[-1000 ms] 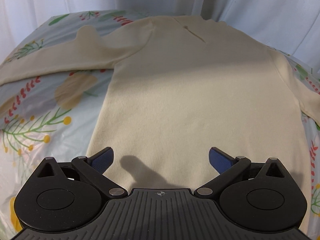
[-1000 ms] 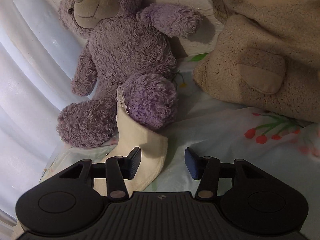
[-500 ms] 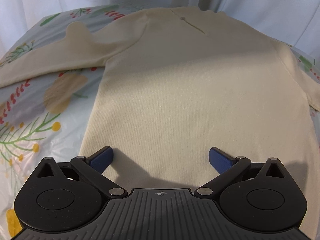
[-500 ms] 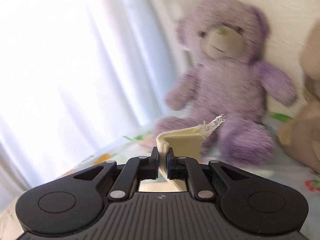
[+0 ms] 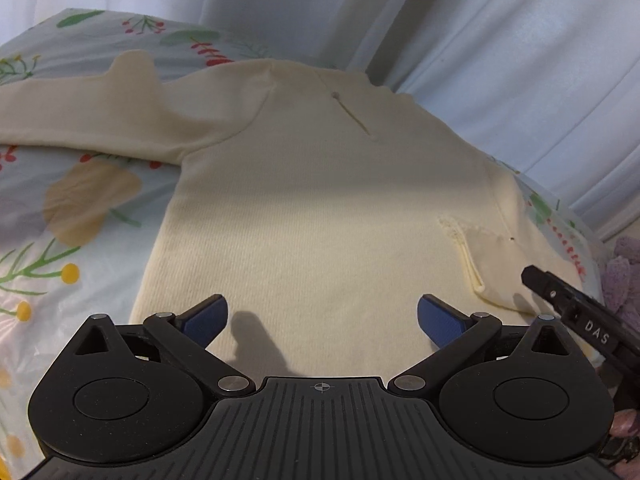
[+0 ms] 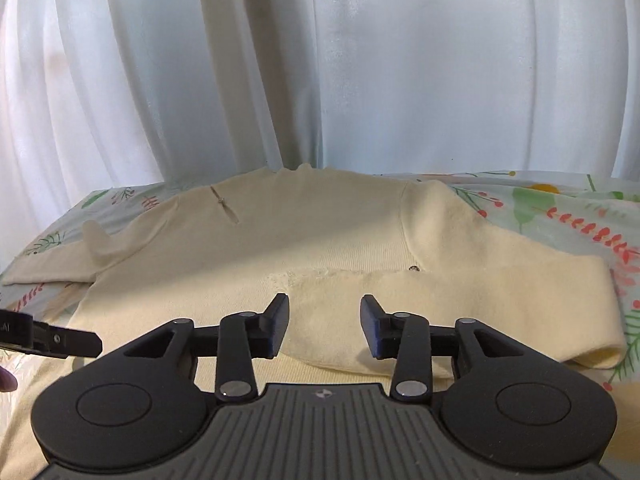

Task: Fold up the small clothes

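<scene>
Cream sweater [image 5: 320, 208] flat beneath both empty, wide-open tools: left [image 5: 322, 318], right [image 6: 324, 326].

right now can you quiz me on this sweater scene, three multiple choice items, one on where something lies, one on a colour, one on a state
1. Where does the right sleeve lie?
A. folded in across the body of the sweater
B. stretched straight out over the bedsheet
C. hanging off the bed

2. What colour are the left gripper's finger pads?
A. red
B. blue
C. white

3. How does the right gripper stand?
A. shut on the sleeve
B. shut on nothing
C. open, holding nothing

Answers:
1. A: the sleeve bends back at the shoulder and its cuff end rests on the sweater's front.
2. B: both pads show blue against the black arms of the left gripper.
3. C: the fingers are spread apart above the sleeve, with cloth visible in the gap and nothing pinched.
</scene>
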Demonstrator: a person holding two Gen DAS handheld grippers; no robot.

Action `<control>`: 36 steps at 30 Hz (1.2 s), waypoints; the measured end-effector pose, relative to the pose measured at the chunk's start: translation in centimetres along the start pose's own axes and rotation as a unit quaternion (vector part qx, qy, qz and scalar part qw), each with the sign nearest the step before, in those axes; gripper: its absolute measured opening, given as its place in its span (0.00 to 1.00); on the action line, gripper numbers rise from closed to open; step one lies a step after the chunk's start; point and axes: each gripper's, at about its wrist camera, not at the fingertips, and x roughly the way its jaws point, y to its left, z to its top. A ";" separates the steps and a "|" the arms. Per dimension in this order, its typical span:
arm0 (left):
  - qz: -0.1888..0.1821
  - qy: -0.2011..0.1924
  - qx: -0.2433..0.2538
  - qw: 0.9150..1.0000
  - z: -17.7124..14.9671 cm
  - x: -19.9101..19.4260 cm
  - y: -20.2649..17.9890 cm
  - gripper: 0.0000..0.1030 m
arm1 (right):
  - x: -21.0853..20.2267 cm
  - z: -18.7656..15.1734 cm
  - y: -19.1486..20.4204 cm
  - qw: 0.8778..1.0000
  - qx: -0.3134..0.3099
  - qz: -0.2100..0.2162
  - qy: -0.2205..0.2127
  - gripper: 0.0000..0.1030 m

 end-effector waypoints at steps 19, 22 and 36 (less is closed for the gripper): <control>-0.208 0.171 -0.051 0.962 3.6 12.9 -8.7 0.45 | -5.8 -2.0 -6.8 0.982 0.170 -0.085 0.003 0.52; -0.209 0.177 -0.054 0.960 3.6 14.0 -9.1 0.27 | -5.2 -1.9 -7.0 0.980 0.184 -0.077 0.005 0.49; -0.170 0.050 0.041 0.983 7.7 8.9 -7.0 0.06 | -3.7 -1.3 -7.6 0.978 0.195 -0.065 0.018 0.44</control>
